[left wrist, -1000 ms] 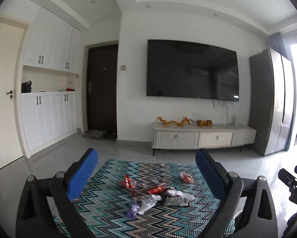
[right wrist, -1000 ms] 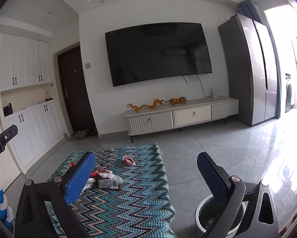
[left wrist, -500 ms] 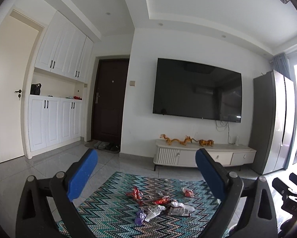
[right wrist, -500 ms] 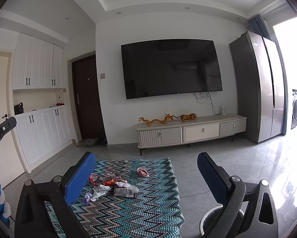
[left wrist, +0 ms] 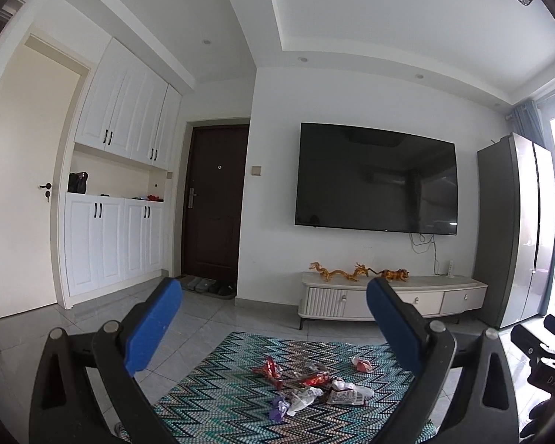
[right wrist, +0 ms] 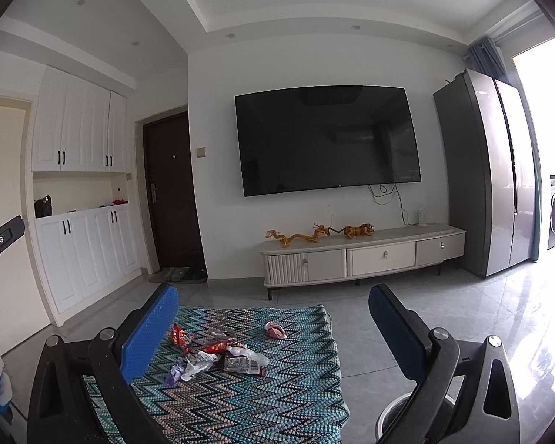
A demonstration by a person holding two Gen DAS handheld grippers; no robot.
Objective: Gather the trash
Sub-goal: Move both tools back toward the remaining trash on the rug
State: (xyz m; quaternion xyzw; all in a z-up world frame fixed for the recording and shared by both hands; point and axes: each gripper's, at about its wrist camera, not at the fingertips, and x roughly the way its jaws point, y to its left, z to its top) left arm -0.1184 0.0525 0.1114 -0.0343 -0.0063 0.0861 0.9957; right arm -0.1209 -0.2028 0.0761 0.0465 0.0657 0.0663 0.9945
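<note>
While the wrappers [left wrist: 310, 388] [right wrist: 218, 355] lie heaped near the middle of the zigzag rug [left wrist: 240, 418] [right wrist: 277, 399], one pink scrap [left wrist: 362, 363] [right wrist: 275, 330] sits apart, toward the rug's far right corner. Both tools hang above the rug's near edge with nothing between their blue pads: the left tool [left wrist: 273, 327] has its jaws wide apart, and the right tool [right wrist: 273, 327] is spread the same. A bin [right wrist: 395, 412] stands on the floor tiles just off the rug's right edge, half hidden behind the right tool's finger. Beyond the rug's far edge are a TV stand [left wrist: 392, 299] [right wrist: 362, 255] bearing gold figurines [left wrist: 355, 272] [right wrist: 314, 235], a wall TV [left wrist: 375, 179] [right wrist: 327, 138], a dark door [left wrist: 214, 203] [right wrist: 171, 188], shoes [left wrist: 209, 285], white cabinets [left wrist: 110, 222] and a fridge [left wrist: 514, 229] [right wrist: 484, 170].
</note>
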